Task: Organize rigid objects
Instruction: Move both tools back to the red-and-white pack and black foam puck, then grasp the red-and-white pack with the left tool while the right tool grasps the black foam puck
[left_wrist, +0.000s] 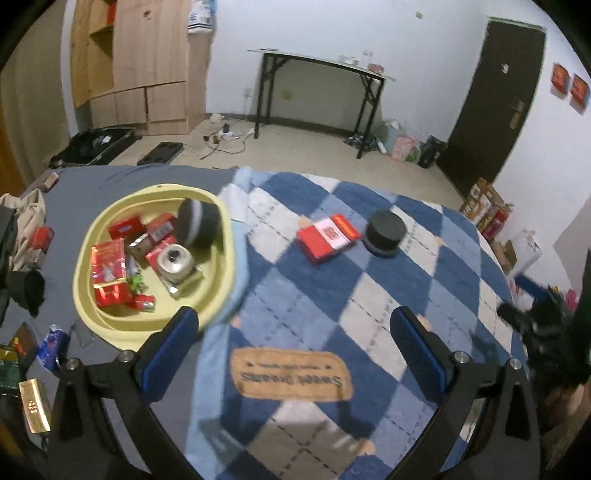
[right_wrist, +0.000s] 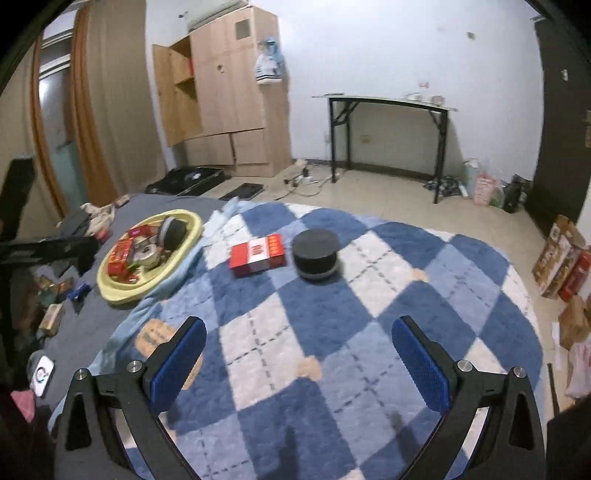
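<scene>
A red and white box (left_wrist: 328, 238) (right_wrist: 258, 254) and a black round puck-like jar (left_wrist: 385, 233) (right_wrist: 316, 254) lie side by side on the blue checked blanket (left_wrist: 332, 314) (right_wrist: 332, 332). A yellow basin (left_wrist: 86, 266) (right_wrist: 118, 291) to their left holds several red boxes, a silver tin (left_wrist: 176, 263) and a black round jar (left_wrist: 197, 222). My left gripper (left_wrist: 293, 345) is open and empty, hovering near the basin's front edge. My right gripper (right_wrist: 299, 354) is open and empty, over the blanket short of the box and jar.
Small boxes and clutter lie on the grey sheet left of the basin, including a gold box (left_wrist: 35, 406) and a blue packet (left_wrist: 51, 345). A sewn label (left_wrist: 290, 374) sits on the blanket. Cardboard boxes (right_wrist: 561, 258) stand on the floor at right.
</scene>
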